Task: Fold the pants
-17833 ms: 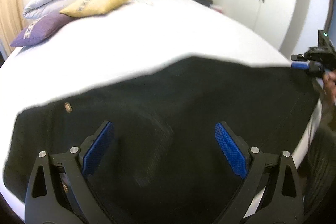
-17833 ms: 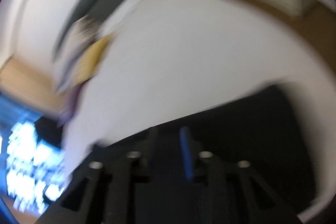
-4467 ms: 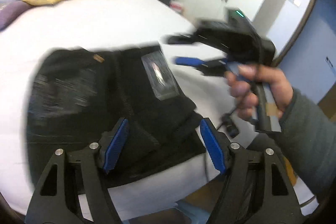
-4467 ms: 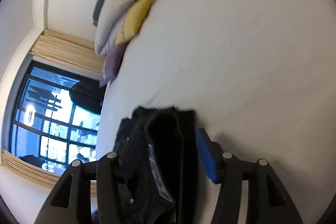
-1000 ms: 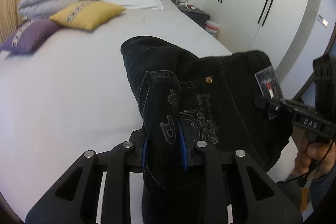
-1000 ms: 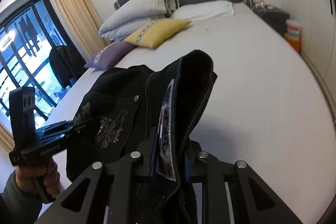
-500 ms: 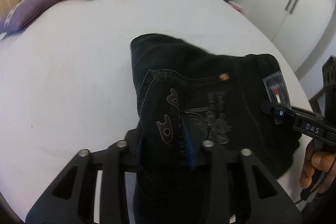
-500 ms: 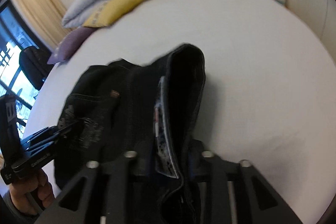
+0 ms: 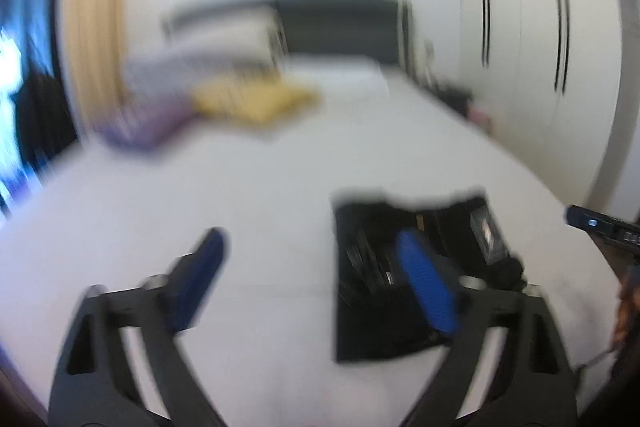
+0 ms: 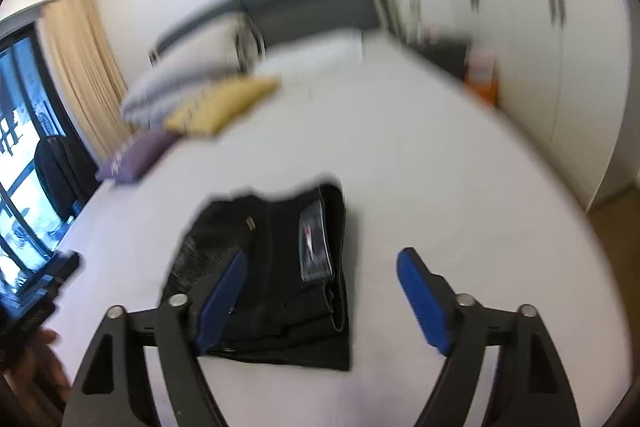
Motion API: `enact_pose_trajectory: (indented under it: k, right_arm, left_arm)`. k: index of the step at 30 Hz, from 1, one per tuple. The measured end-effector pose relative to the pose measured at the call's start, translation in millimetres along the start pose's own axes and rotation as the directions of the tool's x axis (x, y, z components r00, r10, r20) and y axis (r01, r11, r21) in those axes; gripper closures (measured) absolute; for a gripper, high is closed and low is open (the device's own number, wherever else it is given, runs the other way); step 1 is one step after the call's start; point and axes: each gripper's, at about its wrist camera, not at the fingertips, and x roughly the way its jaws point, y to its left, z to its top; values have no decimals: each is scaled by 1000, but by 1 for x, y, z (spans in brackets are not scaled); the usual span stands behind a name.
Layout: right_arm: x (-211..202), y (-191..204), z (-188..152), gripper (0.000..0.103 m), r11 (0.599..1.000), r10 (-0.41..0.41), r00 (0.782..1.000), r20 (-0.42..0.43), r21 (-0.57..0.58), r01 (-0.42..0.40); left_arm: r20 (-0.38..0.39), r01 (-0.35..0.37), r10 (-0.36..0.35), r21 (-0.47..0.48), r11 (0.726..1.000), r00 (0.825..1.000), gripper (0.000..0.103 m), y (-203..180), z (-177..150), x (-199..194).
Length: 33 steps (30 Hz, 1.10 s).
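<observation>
The black pants lie folded in a compact rectangle on the white bed, with a label patch on top. They also show in the left wrist view, blurred. My left gripper is open and empty, above the bed to the left of the pants. My right gripper is open and empty, above the pants' right edge. Neither gripper touches the cloth.
Yellow, purple and grey pillows lie at the headboard end. White wardrobes stand to the right. A window and curtain are to the left. The other gripper's tip shows at the right edge.
Both grippers have opened and let go of the pants. They have pulled back and up, and the folded pants now lie on the bed.
</observation>
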Motion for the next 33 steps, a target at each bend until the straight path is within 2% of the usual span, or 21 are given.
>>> enact_pose_trajectory:
  k: [1,2,3,5,8,10,12,13,15,17,18,22,24,25,27,28,30,33]
  right_arm:
    - [-28,8,1,5,1000,-11,997,79,-26,13]
    - [-56,16,2,0,998,-21,986,165,-53,30]
    - [-89,25,1,0,995,-27,963,267,-82,50]
    - [-135,42,3,0,986,-29,913,408,-138,93]
    - [-191,63,13,0,967,-35,850,526,-198,163]
    - [-221,69,23,0,963,-29,828,559,-207,173]
    - [-253,75,28,0,962,-8,797,604,-212,170]
    - [-269,76,30,0,961,-3,780,626,-213,176]
    - [-290,81,33,0,955,-10,765,644,-221,199]
    - [-306,82,33,0,957,-2,768,640,-221,186]
    - [-311,80,32,0,963,3,778,628,-212,167]
    - [-314,75,28,0,981,37,838,545,-182,75]
    - [-309,76,22,0,983,33,865,500,-174,63]
    - [-304,76,19,0,983,22,880,475,-171,68]
    - [-287,75,13,0,985,-19,910,413,-149,88]
    - [-279,72,8,0,988,-30,925,379,-130,86]
    - [-257,69,1,0,991,-79,953,291,-79,106]
    - [-227,66,-13,0,989,-133,978,159,-41,142]
  left_arm:
    - [76,-27,27,10,1000,997,0,-2,6,-28]
    - [155,-63,60,17,998,986,0,-4,12,-58]
    - [212,-99,91,25,995,973,0,-6,18,-85]
    - [271,-134,118,43,990,955,0,-10,29,-121]
    - [330,-159,147,9,987,932,0,-10,47,-170]
    - [330,-120,122,-25,992,936,0,-5,57,-192]
    - [291,-41,56,-59,997,955,0,2,64,-214]
    - [274,-30,49,-72,997,960,0,5,67,-219]
    - [246,-2,24,-92,996,969,0,11,73,-229]
    - [211,11,14,-116,993,977,0,17,73,-239]
    - [193,3,18,-110,994,981,0,18,74,-240]
    - [138,-27,35,-58,998,990,0,18,63,-249]
    - [33,-79,81,-55,995,996,0,14,50,-238]
    - [-9,-83,83,-61,995,997,0,14,44,-229]
    - [-107,-93,84,-78,993,991,0,10,28,-216]
    - [-169,-88,74,-77,993,983,0,5,17,-208]
    - [-242,-70,49,-78,995,969,0,-3,1,-193]
    - [-326,-37,8,-81,996,945,0,-17,-23,-179]
